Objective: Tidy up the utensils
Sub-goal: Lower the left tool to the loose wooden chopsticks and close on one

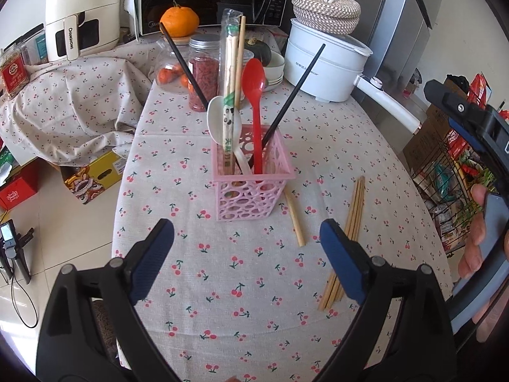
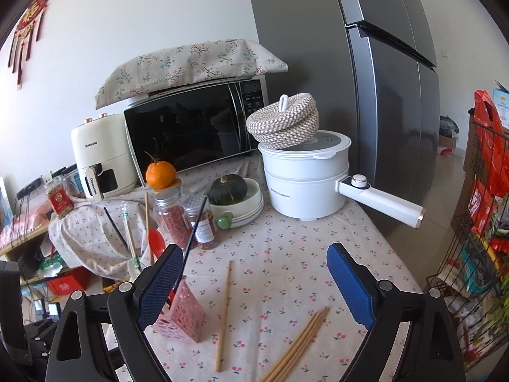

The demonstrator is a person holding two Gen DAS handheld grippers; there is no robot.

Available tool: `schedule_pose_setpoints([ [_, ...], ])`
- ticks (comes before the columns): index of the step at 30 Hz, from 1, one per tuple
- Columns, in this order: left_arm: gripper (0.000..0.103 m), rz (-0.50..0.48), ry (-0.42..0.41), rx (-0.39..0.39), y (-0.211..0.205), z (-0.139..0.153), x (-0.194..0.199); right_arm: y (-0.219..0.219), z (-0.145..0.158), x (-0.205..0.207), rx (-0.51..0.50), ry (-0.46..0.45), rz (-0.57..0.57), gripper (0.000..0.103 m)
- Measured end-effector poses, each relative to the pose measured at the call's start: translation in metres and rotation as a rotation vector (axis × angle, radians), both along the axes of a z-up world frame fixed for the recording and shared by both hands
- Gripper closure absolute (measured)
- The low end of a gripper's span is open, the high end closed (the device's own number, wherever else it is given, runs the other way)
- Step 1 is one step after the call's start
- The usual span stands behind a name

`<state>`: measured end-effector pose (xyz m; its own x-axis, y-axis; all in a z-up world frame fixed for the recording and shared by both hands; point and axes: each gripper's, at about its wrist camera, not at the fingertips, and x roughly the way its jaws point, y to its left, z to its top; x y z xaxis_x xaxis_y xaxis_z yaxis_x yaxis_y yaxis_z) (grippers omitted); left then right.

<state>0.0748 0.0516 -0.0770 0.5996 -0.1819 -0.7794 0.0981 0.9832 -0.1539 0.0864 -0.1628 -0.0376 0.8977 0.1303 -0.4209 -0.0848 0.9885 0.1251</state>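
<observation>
While both grippers' jaws are gaping wide and empty, the right gripper (image 2: 254, 281) is needing to straddle the bamboo skewers (image 2: 299, 343) squarely, near the pink holder (image 2: 183, 318).

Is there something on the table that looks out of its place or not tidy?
Yes. A single wooden chopstick lies flat on the tablecloth beside the pink holder, and a bundle of thin bamboo sticks lies loose further right. The other utensils already stand in the holder, so these look left out. Nothing appears spilled or broken.
</observation>
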Motion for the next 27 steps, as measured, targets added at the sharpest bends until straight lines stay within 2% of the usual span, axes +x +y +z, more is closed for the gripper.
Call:
schedule_pose_setpoints([
  [2, 0.010, -0.010, 0.000, 0.001, -0.006, -0.001, 0.000, -0.005, -0.003, -0.001, -0.037, 0.015, -0.006, 0.005],
  [7, 0.008, -0.042, 0.001, 0.020, -0.023, -0.004, 0.001, -0.013, -0.015, -0.003, -0.119, 0.072, -0.007, 0.005],
  [15, 0.008, -0.086, 0.032, 0.062, -0.051, -0.017, 0.005, -0.032, -0.033, 0.005, -0.155, 0.178, -0.012, 0.005],
  [27, 0.009, -0.208, 0.109, 0.074, -0.103, -0.039, 0.017, -0.074, -0.061, 0.030, -0.151, 0.392, -0.084, 0.005],
])
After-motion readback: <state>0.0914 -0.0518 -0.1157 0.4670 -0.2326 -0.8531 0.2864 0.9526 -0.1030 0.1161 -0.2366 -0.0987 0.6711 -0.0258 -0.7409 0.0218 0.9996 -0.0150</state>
